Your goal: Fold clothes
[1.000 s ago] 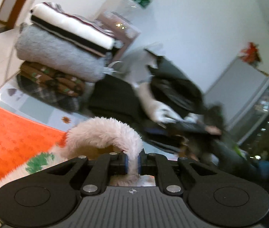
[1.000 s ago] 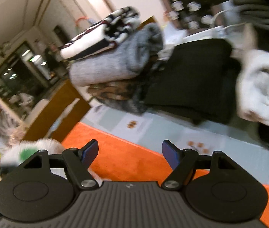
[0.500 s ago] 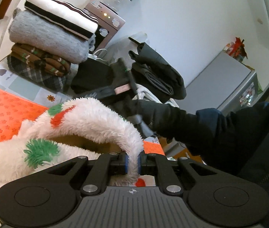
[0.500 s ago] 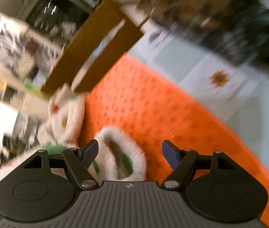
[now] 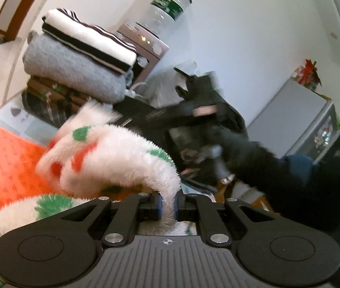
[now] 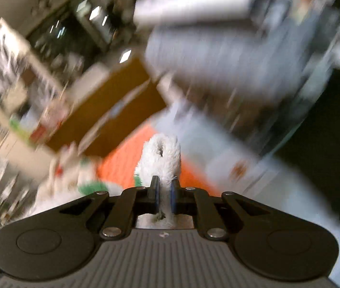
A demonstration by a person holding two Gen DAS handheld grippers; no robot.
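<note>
A fluffy white garment (image 5: 112, 158) with green and red spots lies bunched over an orange mat (image 5: 4, 158). My left gripper (image 5: 168, 205) is shut on a fold of it, lifted off the mat. In the right wrist view, which is blurred by motion, my right gripper (image 6: 163, 195) is shut on another white fluffy edge (image 6: 161, 153) of the same garment above the orange mat (image 6: 122, 160). The right gripper and its gloved hand (image 5: 232, 141) show blurred in the left wrist view.
A stack of folded clothes (image 5: 79, 72) stands at the back left, striped on grey on brown. Behind it is a water dispenser (image 5: 150, 33). Dark clothes (image 5: 146, 117) lie heaped beside the stack. A wooden chair back (image 6: 102, 110) stands beyond the mat.
My right gripper has shut on a fluffy edge of the garment; it was open half a second ago. The garment is lifted and bunched higher. The left gripper stays shut on its fold.
</note>
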